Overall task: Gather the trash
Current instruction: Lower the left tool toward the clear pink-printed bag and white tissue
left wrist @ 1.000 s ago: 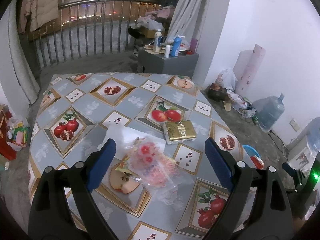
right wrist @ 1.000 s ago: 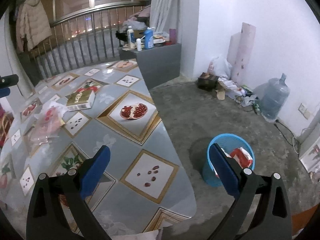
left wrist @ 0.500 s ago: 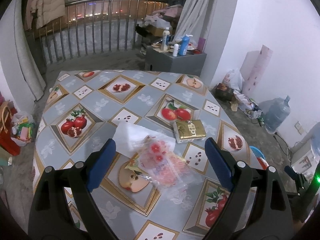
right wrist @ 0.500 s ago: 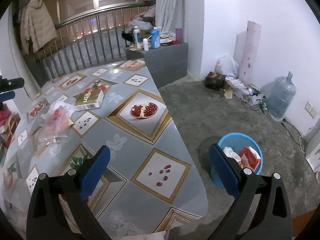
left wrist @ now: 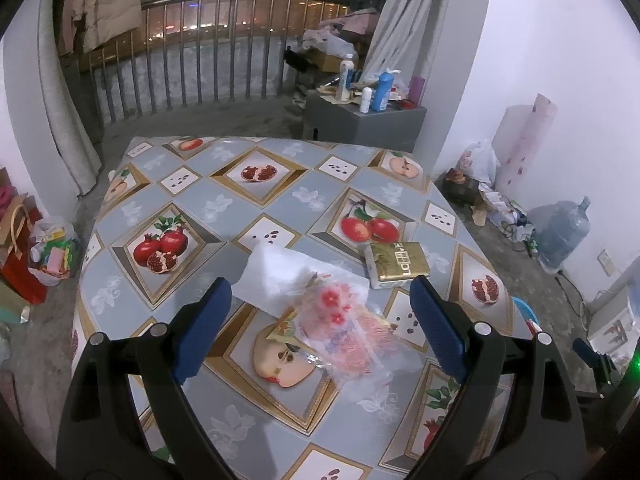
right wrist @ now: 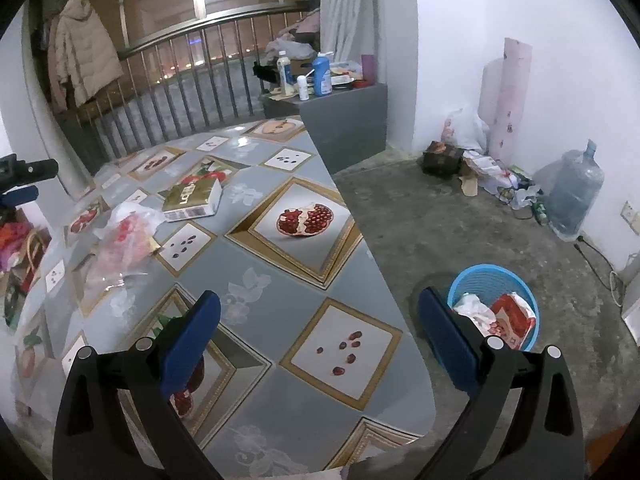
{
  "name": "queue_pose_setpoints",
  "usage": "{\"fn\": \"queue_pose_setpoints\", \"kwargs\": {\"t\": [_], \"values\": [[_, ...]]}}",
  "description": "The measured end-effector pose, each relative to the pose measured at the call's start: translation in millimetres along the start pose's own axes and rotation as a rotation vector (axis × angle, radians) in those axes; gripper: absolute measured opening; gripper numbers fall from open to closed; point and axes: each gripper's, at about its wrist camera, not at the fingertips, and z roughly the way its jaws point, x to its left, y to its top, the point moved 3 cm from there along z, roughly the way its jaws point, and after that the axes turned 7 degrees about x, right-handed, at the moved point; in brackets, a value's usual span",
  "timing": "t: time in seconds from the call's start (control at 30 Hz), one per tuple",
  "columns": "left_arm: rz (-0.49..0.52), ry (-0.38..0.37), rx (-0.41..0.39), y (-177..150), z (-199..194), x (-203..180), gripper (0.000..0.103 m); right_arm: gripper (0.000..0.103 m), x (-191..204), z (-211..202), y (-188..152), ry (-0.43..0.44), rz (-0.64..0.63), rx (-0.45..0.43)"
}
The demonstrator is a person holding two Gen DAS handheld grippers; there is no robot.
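Fruit-print table (left wrist: 208,200) — pink wrapper (left wrist: 344,332) between wide-open, empty left jaws; right jaws likewise.

A lived-in home is showing here: a table (left wrist: 248,216) is wearing a fruit-print oilcloth, a padded coat (right wrist: 86,52) is hanging by the balcony railing (left wrist: 224,52), toiletry bottles (right wrist: 320,70) are crowding a grey cabinet (right wrist: 344,120), and a water jug (right wrist: 576,192) is sitting on bare concrete floor (right wrist: 460,224)

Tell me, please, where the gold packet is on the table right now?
In the left wrist view the gold packet lies flat right of centre on the table, just beyond the crumpled plastic wrapper and beside the white tissue.
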Motion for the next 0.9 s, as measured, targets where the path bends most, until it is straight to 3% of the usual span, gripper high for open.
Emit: {"fn": "queue_pose_setpoints", "kwargs": {"t": [0.27,0.57,0.9], "values": [[-0.023,0.050,0.022,-1.1,3.8,3.8,0.086,0.096,18.6,9.2,7.5,0.080,-0.019,0.010],[-0.081,0.128,0.044,1.8,8.1,8.8,0.086,0.096,67.7,28.5,13.1,0.186,-0.106,0.108],[-0.139,0.179,0.084,2.2,26.0,13.5,0.086,0.096,87.0,53.3,17.1,0.237,-0.125,0.199]]}}
